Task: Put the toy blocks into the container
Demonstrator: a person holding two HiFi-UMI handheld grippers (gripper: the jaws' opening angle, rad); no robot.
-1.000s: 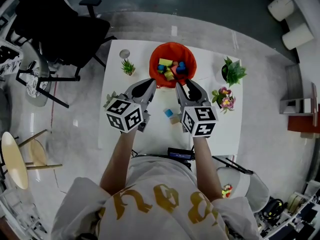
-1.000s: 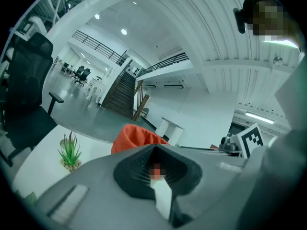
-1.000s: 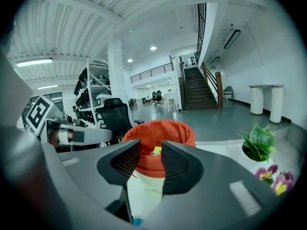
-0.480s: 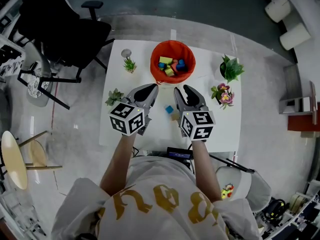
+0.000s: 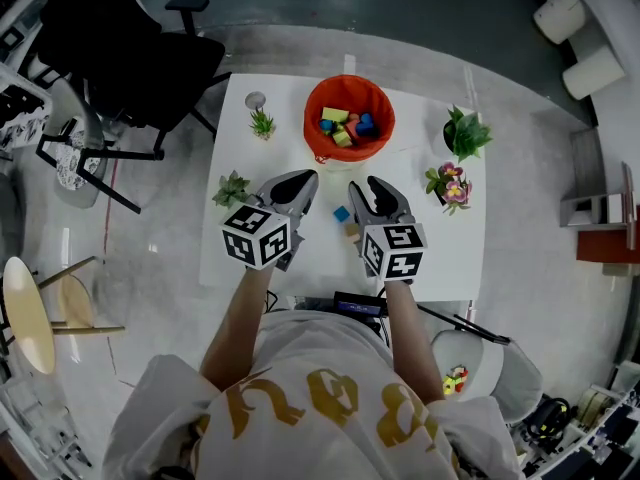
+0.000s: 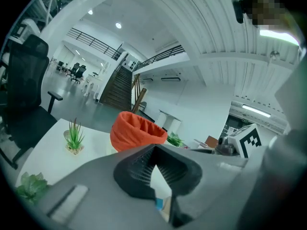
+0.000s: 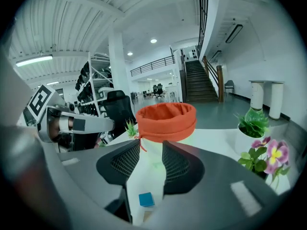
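Note:
The orange fabric container (image 5: 349, 118) stands at the table's far middle with several coloured blocks inside. A blue block (image 5: 342, 214) and a tan block (image 5: 351, 232) lie on the white table (image 5: 300, 258), between my two grippers. My left gripper (image 5: 298, 184) is just left of them, its jaws meeting at the tips with nothing held. My right gripper (image 5: 369, 185) is just right of them, open and empty. In the right gripper view the blue block (image 7: 146, 200) lies low in the gap between the jaws, with the container (image 7: 165, 121) beyond. In the left gripper view the container (image 6: 136, 131) rises above the shut jaws.
Small potted plants stand around the table: one (image 5: 262, 123) left of the container, one (image 5: 232, 188) at the left edge, a leafy one (image 5: 466, 136) and a flowering one (image 5: 448, 190) at the right. A black office chair (image 5: 130, 58) stands off the table's far left.
Both grippers have drawn back from the container's rim toward the person. The blue and tan blocks lie where they did on the table.

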